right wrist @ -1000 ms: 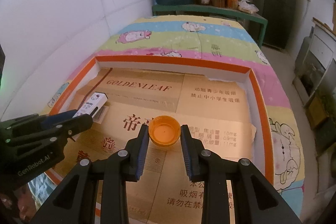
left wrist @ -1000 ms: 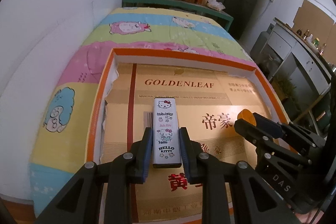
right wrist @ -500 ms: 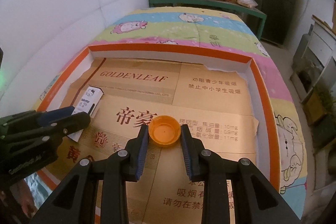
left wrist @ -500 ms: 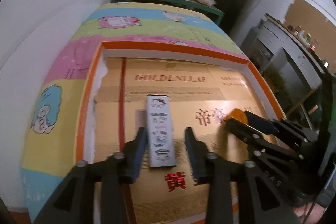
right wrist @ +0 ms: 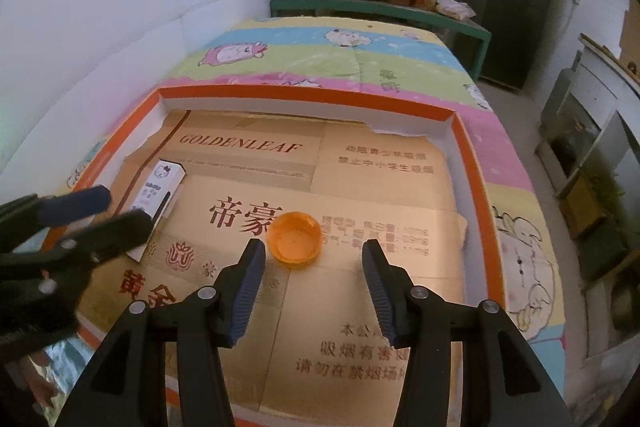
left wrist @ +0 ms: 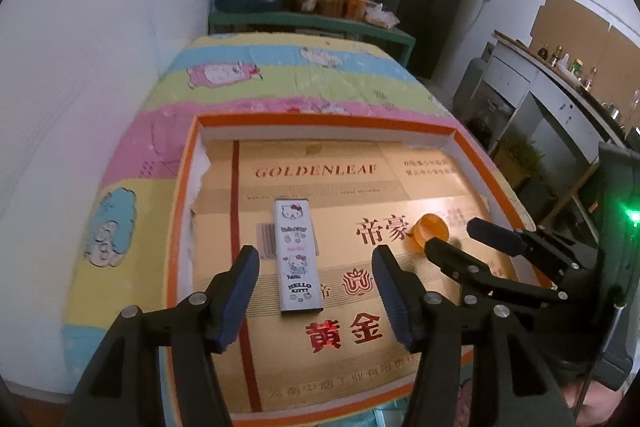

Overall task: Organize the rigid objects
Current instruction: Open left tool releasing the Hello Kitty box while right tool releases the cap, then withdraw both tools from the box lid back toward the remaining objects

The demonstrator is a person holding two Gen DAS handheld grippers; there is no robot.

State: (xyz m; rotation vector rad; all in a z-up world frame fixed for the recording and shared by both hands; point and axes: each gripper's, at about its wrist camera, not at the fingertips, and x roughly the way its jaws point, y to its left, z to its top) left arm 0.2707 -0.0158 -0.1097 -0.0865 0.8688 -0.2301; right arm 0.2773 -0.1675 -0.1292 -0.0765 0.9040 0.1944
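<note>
White Hello Kitty box (left wrist: 299, 255) flat, orange cap (right wrist: 295, 239) upturned; left gripper (left wrist: 314, 259), right gripper (right wrist: 313, 253) released.

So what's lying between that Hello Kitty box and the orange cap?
Nothing: between the Hello Kitty box and the orange cap, the left view shows only printed cardboard.

My right gripper (right wrist: 313, 269) stands with its jaws spread wide, and the orange cap (right wrist: 295, 240) lies open side up on the gold cardboard (right wrist: 360, 307) just ahead of them — nearer the left finger, touching neither. Off to my left the left gripper (right wrist: 116, 213) reaches in, also parted, over the near end of the Hello Kitty box (right wrist: 158, 187) — which lies flat inside the orange-rimmed tray (right wrist: 474, 187).
</note>
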